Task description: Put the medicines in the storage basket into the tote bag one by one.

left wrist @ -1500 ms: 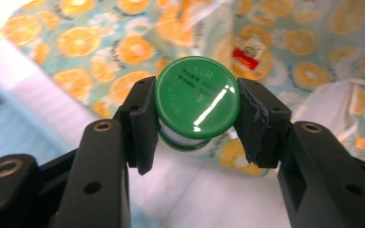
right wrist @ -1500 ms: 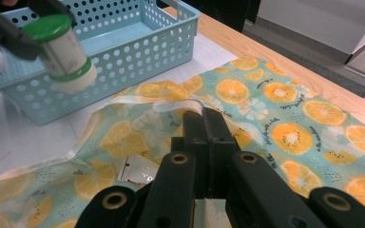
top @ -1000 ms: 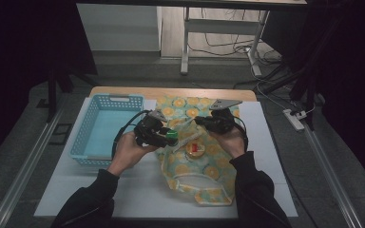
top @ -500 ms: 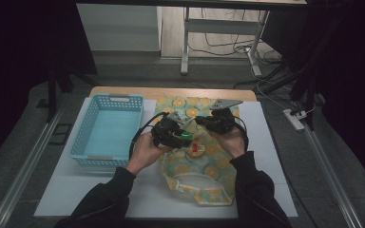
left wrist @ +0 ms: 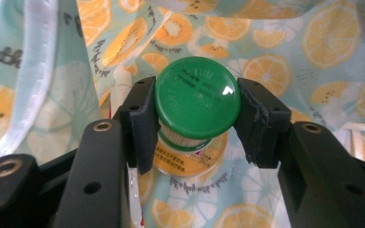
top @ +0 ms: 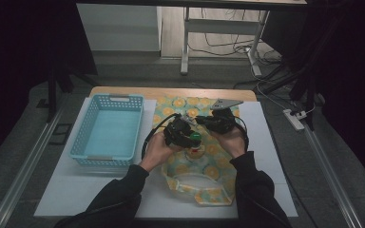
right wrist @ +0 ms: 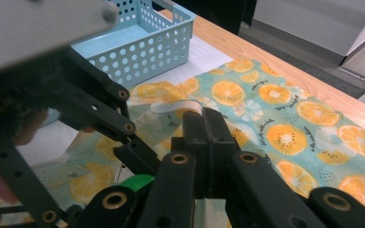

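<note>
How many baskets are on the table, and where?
1. The blue basket stands on the white mat at the table's left side, beside the fruit-print cloth. It looks empty. Nothing hints at another one, though the arms hide part of the table.

Tools (top: pixel 190 135) (top: pixel 209 122) over fruit-print cloth (top: pixel 204 190) (basket (top: pixel 107 130) beside).

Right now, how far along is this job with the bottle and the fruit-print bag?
The left gripper grips the green-capped bottle above the fruit-print bag. The right gripper is shut on the bag's edge, holding it. Left, probably: lowering the bottle inside and letting go.
</note>
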Motion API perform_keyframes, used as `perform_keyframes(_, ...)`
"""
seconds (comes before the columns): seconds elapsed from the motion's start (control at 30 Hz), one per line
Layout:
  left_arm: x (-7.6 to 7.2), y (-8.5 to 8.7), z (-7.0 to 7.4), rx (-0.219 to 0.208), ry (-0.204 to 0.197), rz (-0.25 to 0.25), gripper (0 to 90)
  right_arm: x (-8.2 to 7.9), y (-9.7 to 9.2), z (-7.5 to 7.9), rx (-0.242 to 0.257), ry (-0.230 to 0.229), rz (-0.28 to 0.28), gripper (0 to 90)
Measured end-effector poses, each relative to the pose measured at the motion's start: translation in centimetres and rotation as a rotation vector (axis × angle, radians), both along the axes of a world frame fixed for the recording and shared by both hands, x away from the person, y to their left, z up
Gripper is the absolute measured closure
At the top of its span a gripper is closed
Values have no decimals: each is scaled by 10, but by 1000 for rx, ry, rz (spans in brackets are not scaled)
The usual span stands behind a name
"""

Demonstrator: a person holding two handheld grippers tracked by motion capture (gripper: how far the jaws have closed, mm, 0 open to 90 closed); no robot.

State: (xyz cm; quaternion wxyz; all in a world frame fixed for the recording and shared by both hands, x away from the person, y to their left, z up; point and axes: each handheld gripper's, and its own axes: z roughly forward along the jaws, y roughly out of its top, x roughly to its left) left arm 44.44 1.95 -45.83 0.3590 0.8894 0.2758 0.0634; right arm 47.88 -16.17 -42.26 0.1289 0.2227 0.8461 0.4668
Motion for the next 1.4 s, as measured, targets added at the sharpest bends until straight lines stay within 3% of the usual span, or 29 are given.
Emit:
perform_keyframes(0.4, 10, -7, -14, 12, 36, 5, 520, 0, 0, -1, -2, 3, 1, 900)
perform_keyframes(0.6, 12, -6, -16, -14, 44, 2, 508, 1, 0, -1, -2, 4, 1, 900)
perform_keyframes(0.73, 12, -4, -14, -36, 48, 5, 427, 0, 0, -1, -2, 3, 2, 900)
perform_keyframes(1.07, -3, 7, -2, -59, 45, -13, 270, 0, 1, -1, -4, 5, 9, 900)
perform_keyframes(1.27, -13, 20, 0, -135, 68, -16, 195, -1, 2, -1, -1, 5, 14, 900)
perform_keyframes(1.4, -22, 26, 2, -144, 62, -26, 154, -1, 3, -1, 5, 11, 23, 900)
